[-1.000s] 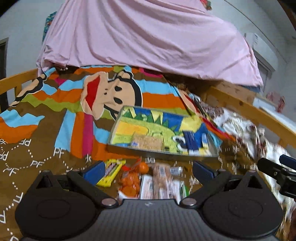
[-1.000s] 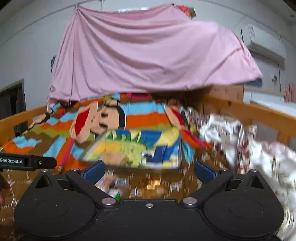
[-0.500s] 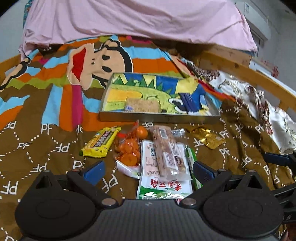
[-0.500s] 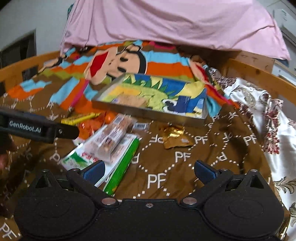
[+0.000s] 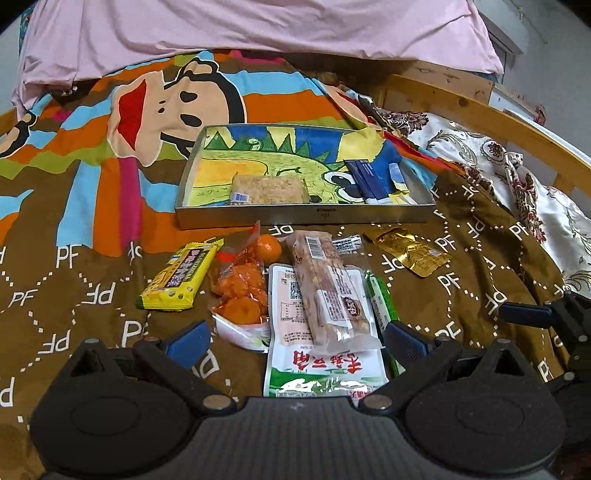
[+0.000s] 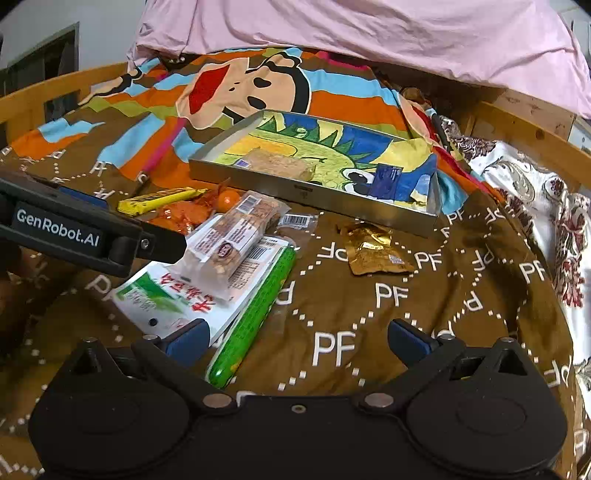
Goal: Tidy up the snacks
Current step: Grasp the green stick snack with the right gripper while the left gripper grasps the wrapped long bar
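A metal tray with a dinosaur picture holds a crispy rice bar and blue packets. In front of it lie a yellow bar, an orange snack bag, a clear nut bar on a white-green pack, a green stick and a gold packet. My left gripper is open over the near end of the pile. My right gripper is open and empty beside the green stick.
All lies on a brown patterned blanket on a bed. A wooden bed rail runs along the right, with a floral cloth beside it. A pink sheet hangs behind the tray.
Both grippers have tilted downward and moved closer to the snack pile, so the snacks now fill the lower views. Both stayed open.
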